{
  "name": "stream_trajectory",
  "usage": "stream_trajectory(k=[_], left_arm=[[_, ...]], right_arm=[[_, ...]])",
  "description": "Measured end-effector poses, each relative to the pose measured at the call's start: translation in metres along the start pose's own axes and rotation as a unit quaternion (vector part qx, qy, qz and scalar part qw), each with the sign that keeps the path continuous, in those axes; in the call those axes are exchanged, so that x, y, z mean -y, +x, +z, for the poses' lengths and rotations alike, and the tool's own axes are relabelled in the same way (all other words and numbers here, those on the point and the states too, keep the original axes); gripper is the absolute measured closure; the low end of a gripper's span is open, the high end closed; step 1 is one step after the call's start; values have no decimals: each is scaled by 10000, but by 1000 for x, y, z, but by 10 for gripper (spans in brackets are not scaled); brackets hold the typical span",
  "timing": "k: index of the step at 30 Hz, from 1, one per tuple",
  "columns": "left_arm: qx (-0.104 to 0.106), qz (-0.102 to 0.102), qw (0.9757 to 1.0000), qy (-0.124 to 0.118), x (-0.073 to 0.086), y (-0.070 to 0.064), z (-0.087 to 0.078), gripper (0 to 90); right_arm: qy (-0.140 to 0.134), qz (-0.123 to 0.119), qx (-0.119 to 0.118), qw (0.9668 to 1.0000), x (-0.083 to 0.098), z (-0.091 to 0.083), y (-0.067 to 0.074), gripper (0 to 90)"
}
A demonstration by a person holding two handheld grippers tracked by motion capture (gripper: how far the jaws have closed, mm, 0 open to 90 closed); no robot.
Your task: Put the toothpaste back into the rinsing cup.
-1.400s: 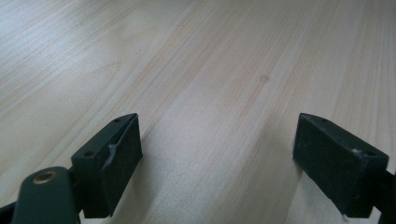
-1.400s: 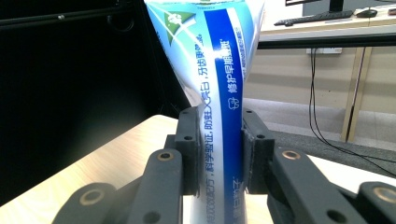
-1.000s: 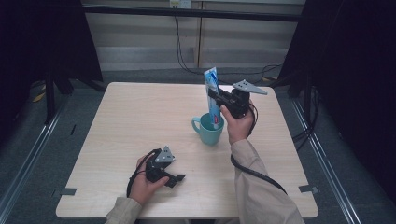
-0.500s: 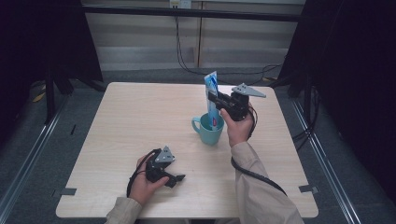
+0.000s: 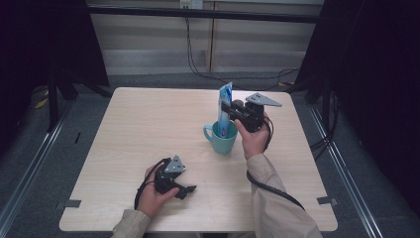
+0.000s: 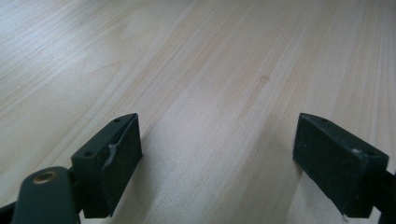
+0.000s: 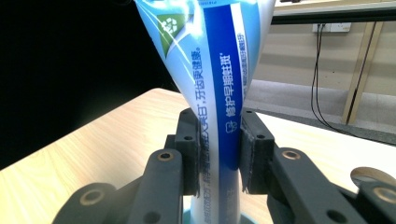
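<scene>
Two claws: right claw (image 7: 218, 154) clamps the toothpaste tube (image 7: 215, 70) upright in the teal mug (image 5: 221, 139); left claw (image 6: 217, 163) rests open on the table (image 6: 210, 70).

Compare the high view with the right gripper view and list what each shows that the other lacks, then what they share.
High view alone: the teal ceramic mug standing on the light wooden table, its handle to the left, and the left gripper resting low near the front edge.

Right gripper view alone: the Chinese print and green recycling mark on the blue-and-white toothpaste tube, and both black pads pressed against its sides.

Shared: the right gripper clamping the upright tube, the tabletop, and the cables on the back wall.
</scene>
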State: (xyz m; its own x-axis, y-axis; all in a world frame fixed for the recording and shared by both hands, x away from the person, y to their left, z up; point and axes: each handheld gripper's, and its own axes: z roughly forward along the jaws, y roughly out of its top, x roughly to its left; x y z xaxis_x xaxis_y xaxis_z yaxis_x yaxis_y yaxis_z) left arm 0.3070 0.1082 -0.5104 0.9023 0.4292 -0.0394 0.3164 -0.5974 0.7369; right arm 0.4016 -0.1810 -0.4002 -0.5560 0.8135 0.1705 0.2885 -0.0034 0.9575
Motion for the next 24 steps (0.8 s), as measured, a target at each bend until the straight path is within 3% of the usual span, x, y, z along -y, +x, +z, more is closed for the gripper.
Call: stream_trajectory(k=[24], left_arm=[[-2, 0, 10000, 3, 0, 0, 0, 151]], right_arm=[[234, 54, -7, 9997, 18, -12, -3, 734]])
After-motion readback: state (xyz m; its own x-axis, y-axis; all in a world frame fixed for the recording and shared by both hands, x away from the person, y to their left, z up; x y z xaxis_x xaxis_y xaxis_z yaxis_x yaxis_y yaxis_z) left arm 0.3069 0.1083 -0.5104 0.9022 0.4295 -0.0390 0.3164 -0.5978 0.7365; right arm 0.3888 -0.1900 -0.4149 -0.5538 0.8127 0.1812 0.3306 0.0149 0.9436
